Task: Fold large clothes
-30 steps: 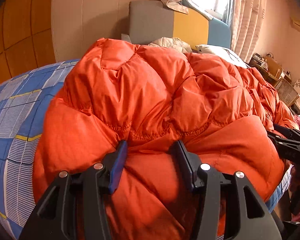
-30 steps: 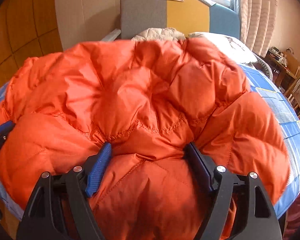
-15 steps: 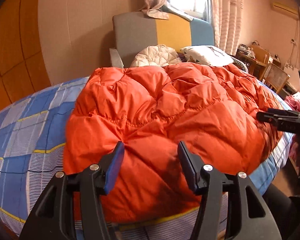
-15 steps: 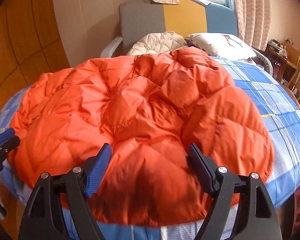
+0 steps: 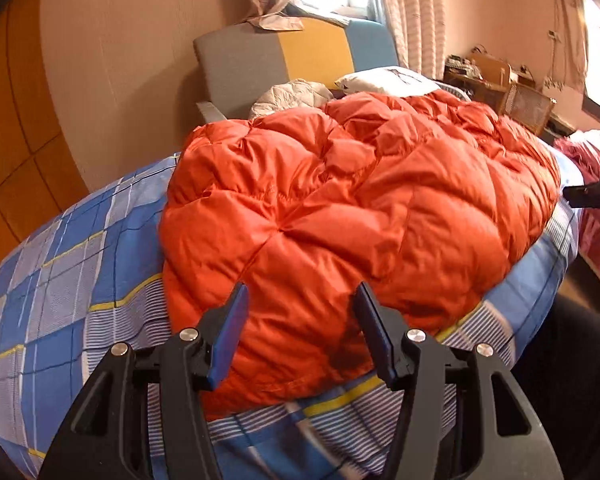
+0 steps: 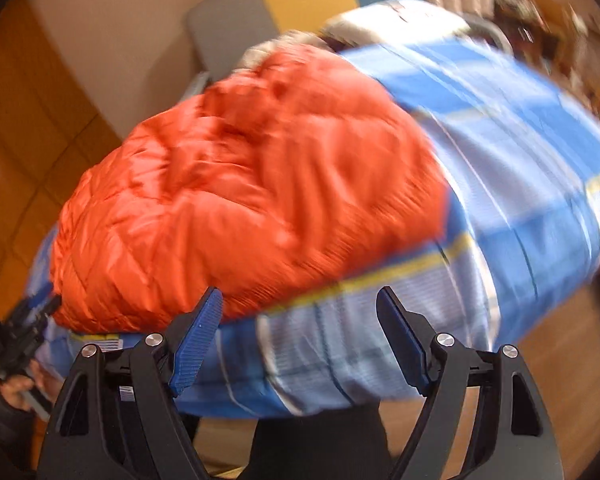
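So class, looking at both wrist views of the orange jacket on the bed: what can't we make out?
- Orange jacket: its zip, sleeves and underside, hidden by its own folds, left view.
- Quilting detail: smeared by motion blur, right view.
- Right gripper: cut off by the left view's edge.

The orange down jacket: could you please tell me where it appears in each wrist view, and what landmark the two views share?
Left wrist: the orange down jacket fills the centre, lying on the blue checked bedspread, just beyond the claw tips.
Right wrist: the jacket sits centre-left, blurred, with bedspread to its right.
Shared landmark: the grey and yellow chair back, behind the jacket at the top in both.
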Action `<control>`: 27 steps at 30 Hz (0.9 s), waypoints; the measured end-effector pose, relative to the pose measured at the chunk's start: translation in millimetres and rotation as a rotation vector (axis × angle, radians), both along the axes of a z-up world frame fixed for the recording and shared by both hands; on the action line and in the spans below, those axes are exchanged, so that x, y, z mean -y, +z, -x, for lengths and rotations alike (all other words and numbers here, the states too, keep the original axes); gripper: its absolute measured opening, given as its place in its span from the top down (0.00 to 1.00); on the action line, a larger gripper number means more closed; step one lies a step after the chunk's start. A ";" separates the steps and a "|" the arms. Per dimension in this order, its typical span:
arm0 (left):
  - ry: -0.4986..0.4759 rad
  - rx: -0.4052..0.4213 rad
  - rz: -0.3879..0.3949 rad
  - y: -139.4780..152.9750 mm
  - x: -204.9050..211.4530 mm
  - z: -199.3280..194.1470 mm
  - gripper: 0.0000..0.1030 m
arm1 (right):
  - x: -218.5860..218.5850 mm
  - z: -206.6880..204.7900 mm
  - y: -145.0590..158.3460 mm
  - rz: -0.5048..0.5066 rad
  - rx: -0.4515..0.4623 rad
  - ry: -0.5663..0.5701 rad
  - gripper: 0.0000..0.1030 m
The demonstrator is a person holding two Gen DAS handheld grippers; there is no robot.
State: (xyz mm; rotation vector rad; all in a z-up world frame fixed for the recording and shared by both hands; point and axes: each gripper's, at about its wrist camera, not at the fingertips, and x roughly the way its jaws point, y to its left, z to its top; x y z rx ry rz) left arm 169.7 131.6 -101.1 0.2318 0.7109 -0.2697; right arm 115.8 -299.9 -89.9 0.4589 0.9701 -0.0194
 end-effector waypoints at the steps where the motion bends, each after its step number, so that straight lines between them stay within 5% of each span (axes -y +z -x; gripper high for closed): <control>1: -0.013 -0.009 -0.004 -1.8 -2.5 -0.7 0.47 | 9.2 2.7 -5.0 -0.032 -0.012 -0.035 0.22; 9: -0.093 -0.048 -0.052 -12.6 -6.4 -7.7 0.46 | 51.6 1.5 -32.9 -0.270 -0.022 -0.214 0.20; 15: -0.117 -0.064 -0.063 -17.2 -4.6 -10.3 0.47 | 53.2 -14.3 -29.4 -0.288 0.001 -0.241 0.15; 27: -0.151 -0.095 -0.049 -24.2 -5.5 -17.4 0.47 | 43.3 -41.3 -32.5 -0.346 0.027 -0.232 0.30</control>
